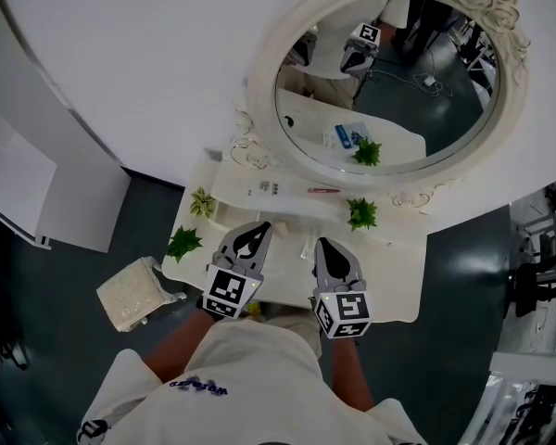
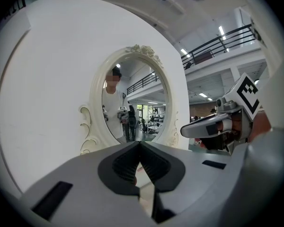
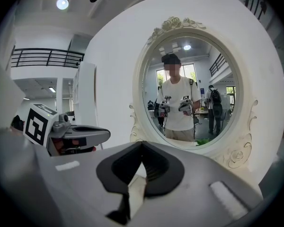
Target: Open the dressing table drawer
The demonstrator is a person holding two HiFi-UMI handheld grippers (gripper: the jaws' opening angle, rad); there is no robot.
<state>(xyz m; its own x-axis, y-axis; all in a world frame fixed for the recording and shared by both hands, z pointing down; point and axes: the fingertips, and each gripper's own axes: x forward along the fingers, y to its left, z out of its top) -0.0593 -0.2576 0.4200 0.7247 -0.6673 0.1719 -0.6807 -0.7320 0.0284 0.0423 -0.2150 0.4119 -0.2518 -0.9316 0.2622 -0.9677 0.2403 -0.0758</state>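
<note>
The drawer itself shows in no view. It would sit in the front of the dressing table [image 1: 394,290], below the top and under both tools, where the tabletop's edge and the person's own body cover it. Whether it is pushed in or pulled out cannot be told, so the scene fits either the approach to the drawer or the pause after the pull.

The left gripper [image 1: 256,234] and the right gripper [image 1: 330,251] hang side by side above the near edge of the tabletop, close to each other but apart. Each one's jaws are pressed together with nothing between the pads. Both tools point nearly level towards the oval mirror [image 1: 389,82] ahead of them, which is probably why each gripper view fills with the mirror and not the table front. Held level and high like this, neither tip is down where a drawer front would be, so this looks like a rest or ready pose.

Past the right tool's tip stands a small plant [image 1: 361,213], and two more plants [image 1: 183,243] [image 1: 202,202] sit out to the left of the left tool. A pale cushion [image 1: 134,292] lies on the floor, further left and lower.
</note>
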